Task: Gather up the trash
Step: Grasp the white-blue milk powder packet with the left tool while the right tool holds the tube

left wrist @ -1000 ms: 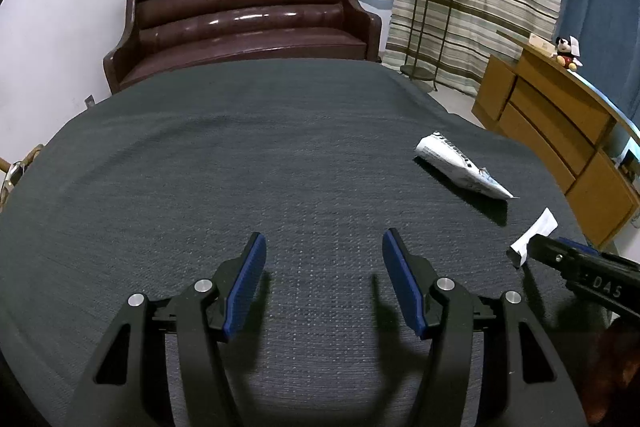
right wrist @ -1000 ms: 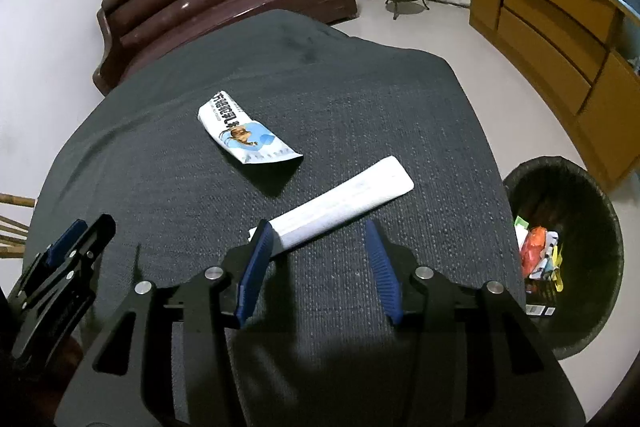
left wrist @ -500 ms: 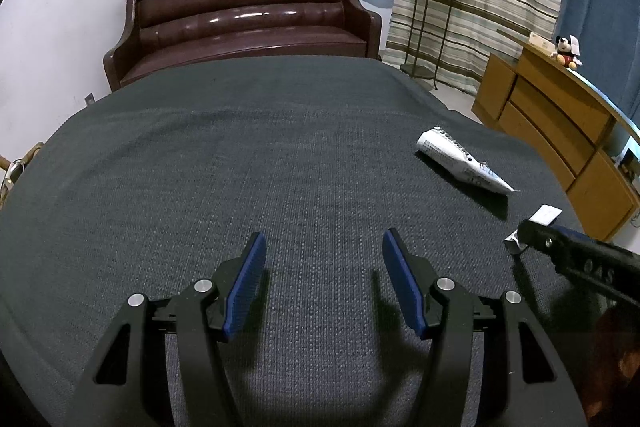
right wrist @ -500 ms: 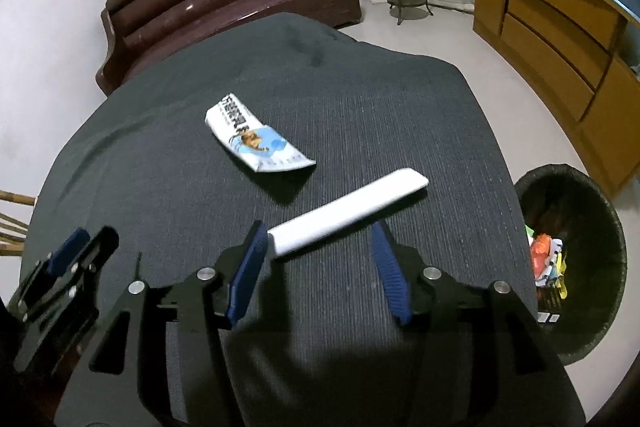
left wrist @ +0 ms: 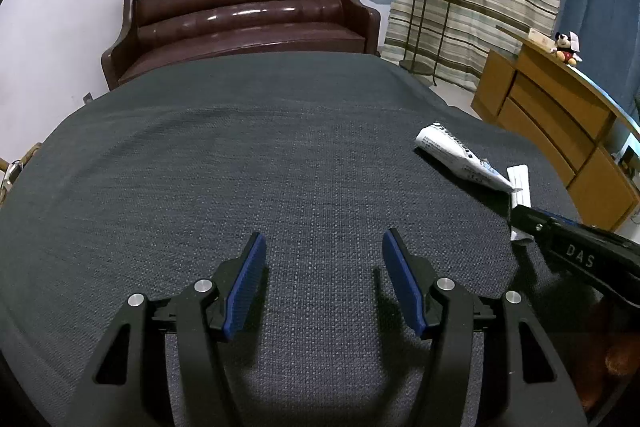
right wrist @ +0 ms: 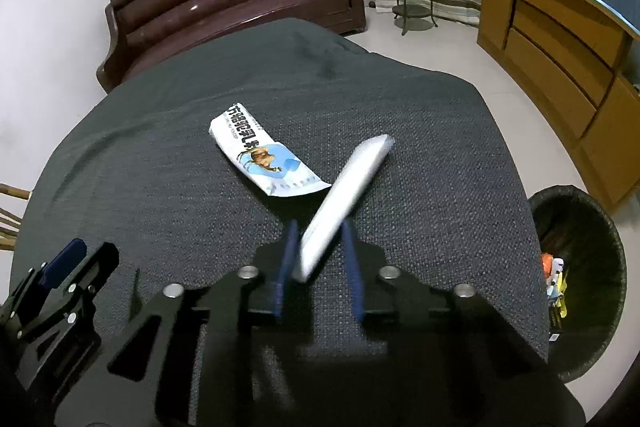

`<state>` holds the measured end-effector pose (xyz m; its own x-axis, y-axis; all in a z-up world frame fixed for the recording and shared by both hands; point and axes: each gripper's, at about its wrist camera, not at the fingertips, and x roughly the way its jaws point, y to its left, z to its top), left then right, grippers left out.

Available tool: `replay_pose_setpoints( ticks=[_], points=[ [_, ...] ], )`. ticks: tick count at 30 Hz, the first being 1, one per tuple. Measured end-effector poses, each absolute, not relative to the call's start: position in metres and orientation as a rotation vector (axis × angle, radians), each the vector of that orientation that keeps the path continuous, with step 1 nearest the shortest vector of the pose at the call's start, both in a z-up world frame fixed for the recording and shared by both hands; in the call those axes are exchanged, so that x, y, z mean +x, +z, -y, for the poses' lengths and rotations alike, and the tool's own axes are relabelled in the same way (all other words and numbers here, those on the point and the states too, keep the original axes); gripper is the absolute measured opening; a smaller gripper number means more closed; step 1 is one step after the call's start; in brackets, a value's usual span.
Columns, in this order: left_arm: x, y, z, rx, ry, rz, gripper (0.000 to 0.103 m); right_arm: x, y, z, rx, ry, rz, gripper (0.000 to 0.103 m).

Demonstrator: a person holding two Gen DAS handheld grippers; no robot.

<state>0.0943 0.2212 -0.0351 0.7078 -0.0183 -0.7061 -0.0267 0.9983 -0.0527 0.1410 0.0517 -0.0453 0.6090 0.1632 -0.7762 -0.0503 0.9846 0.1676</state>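
Observation:
A long white paper sleeve (right wrist: 344, 195) is pinched at its near end between the blue pads of my right gripper (right wrist: 318, 231), which is shut on it; the sleeve tilts up and away, blurred. It also shows in the left wrist view (left wrist: 519, 187), held by the right gripper (left wrist: 520, 219). A white and blue printed wrapper (right wrist: 262, 157) lies on the dark grey cloth just beyond; it also shows in the left wrist view (left wrist: 460, 157). My left gripper (left wrist: 324, 271) is open and empty over the cloth.
A black bin (right wrist: 580, 267) with colourful trash inside stands on the floor right of the table (right wrist: 160, 147). A brown leather sofa (left wrist: 240, 15) is behind it. A wooden sideboard (right wrist: 560, 39) stands at the right, a plant stand (left wrist: 424, 7) near the curtains.
My right gripper has closed on the white sleeve and the sleeve's far end has swung up. The left gripper has not moved.

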Motion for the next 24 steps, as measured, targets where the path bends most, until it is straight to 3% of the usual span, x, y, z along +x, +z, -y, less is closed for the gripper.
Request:
replay_pose_setpoints(
  ticks=[3, 24],
  points=[
    [0.095, -0.035, -0.22, -0.059, 0.0, -0.783, 0.059, 0.137, -0.044, -0.051, 0.124, 0.133, -0.902, 0.007],
    [0.129, -0.025, -0.153, -0.066, -0.079, -0.783, 0.065, 0.142, -0.031, -0.012, 0.097, 0.162, -0.841, 0.006]
  ],
)
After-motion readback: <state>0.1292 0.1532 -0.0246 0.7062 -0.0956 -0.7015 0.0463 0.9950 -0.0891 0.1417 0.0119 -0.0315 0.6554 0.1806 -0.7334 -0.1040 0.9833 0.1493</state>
